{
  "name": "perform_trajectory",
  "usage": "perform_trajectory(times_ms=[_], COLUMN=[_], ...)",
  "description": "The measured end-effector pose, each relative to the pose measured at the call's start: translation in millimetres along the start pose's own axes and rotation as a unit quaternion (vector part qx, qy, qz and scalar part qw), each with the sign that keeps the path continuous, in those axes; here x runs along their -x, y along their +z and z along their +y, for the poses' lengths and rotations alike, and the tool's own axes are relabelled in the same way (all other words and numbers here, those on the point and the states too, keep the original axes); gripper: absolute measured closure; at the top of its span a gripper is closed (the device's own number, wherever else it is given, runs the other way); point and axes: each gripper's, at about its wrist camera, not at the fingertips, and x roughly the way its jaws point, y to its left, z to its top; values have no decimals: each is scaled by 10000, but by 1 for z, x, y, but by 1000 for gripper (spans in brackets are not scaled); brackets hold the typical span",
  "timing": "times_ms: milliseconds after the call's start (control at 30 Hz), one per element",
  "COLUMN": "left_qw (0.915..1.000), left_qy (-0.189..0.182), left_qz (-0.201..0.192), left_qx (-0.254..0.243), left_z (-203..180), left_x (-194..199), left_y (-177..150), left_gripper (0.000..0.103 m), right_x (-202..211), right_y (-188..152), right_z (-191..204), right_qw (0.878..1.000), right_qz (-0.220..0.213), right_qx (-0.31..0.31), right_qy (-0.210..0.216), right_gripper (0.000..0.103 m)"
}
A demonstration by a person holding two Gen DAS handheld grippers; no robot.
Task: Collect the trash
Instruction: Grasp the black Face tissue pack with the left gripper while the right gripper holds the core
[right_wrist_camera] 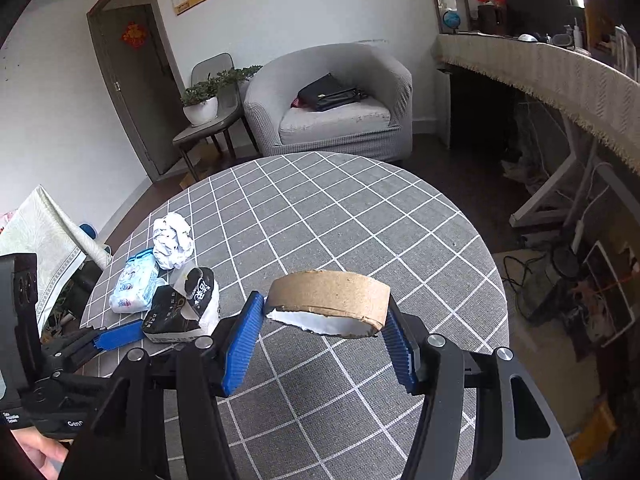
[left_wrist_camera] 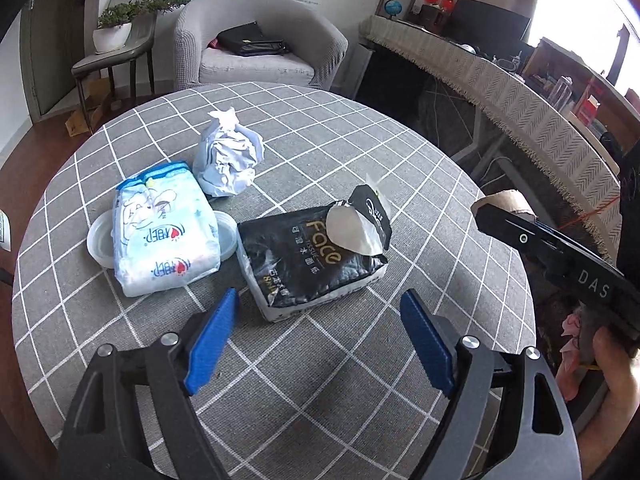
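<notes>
Your right gripper (right_wrist_camera: 324, 322) presses ribbed blue rubbery pads against a matt brown cardboard tape core (right_wrist_camera: 328, 294), rough at its torn white edge. Your left gripper (left_wrist_camera: 320, 336) has the same ribbed blue pads on matt black plastic arms. The table (left_wrist_camera: 360, 380) wears woven grey checked cloth. On it lie a glossy black plastic tissue pack (left_wrist_camera: 308, 256), a shiny pale-blue plastic pack (left_wrist_camera: 164, 232) and crumpled white paper (left_wrist_camera: 230, 156).
</notes>
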Motion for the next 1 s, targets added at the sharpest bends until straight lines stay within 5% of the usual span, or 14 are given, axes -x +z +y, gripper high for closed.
perform_trajectory(times_ms=[767,1000], left_qw=[9908,9909], left_qy=[1352,1340], left_qz=[27,-70], left_qx=[39,116], left_z=[-20,-15], left_x=[-31,-26], left_y=[22,23], left_gripper=[10,23], right_x=[-4,-4], right_y=[10,13], right_z=[-49,-51], right_qw=[9994,9988], right_qz=[65,59], right_qx=[-229,-332], right_qy=[268,366], right_gripper=[44,44])
